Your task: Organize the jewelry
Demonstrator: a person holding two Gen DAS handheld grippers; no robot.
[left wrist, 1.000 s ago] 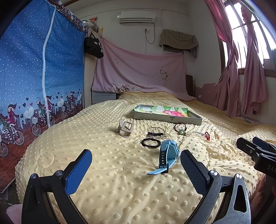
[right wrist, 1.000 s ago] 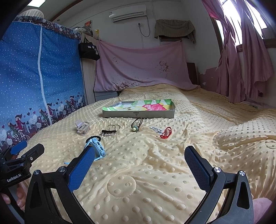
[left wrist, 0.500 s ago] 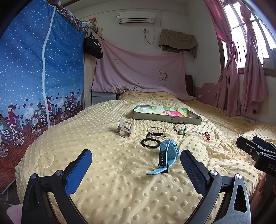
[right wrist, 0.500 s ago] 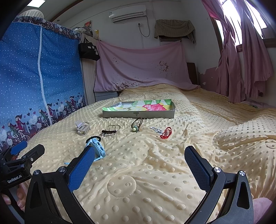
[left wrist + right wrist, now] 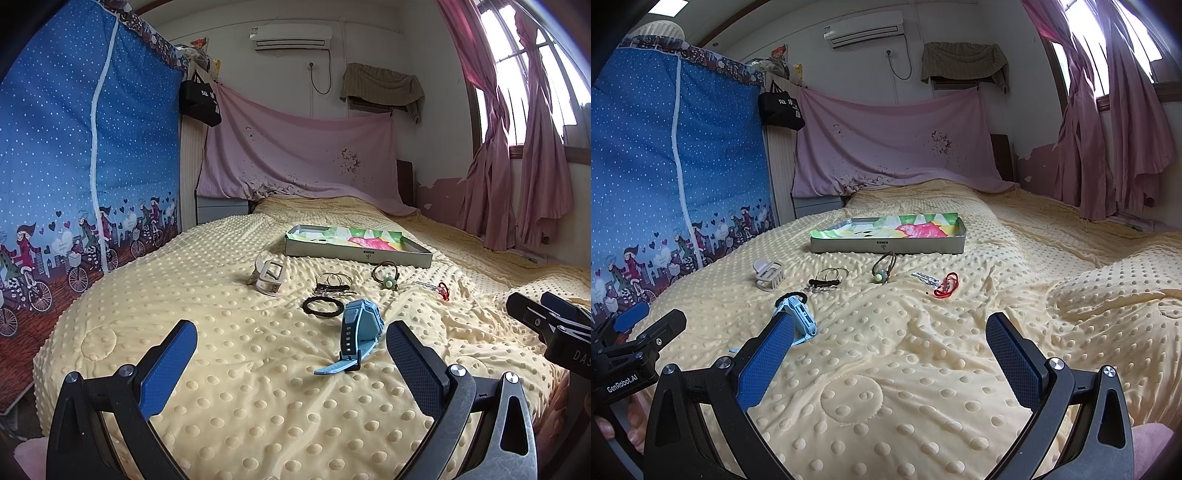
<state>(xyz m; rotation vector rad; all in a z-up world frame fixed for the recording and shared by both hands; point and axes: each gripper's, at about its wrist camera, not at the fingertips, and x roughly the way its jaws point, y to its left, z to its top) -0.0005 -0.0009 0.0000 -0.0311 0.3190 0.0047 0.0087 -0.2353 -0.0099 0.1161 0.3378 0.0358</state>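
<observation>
Jewelry lies scattered on a yellow dotted bedspread. A light blue watch stands on its edge just ahead of my left gripper, which is open and empty. Beyond it lie a black hair tie, a bunch of thin bangles, a white hair claw, a cord with a green bead and a red string piece. A shallow grey tray with a colourful lining sits farther back. My right gripper is open and empty; the watch is by its left finger.
A blue patterned fabric wardrobe stands along the left of the bed. A pink cloth hangs at the headboard, and pink curtains hang at the right. The bedspread bunches into a hump on the right.
</observation>
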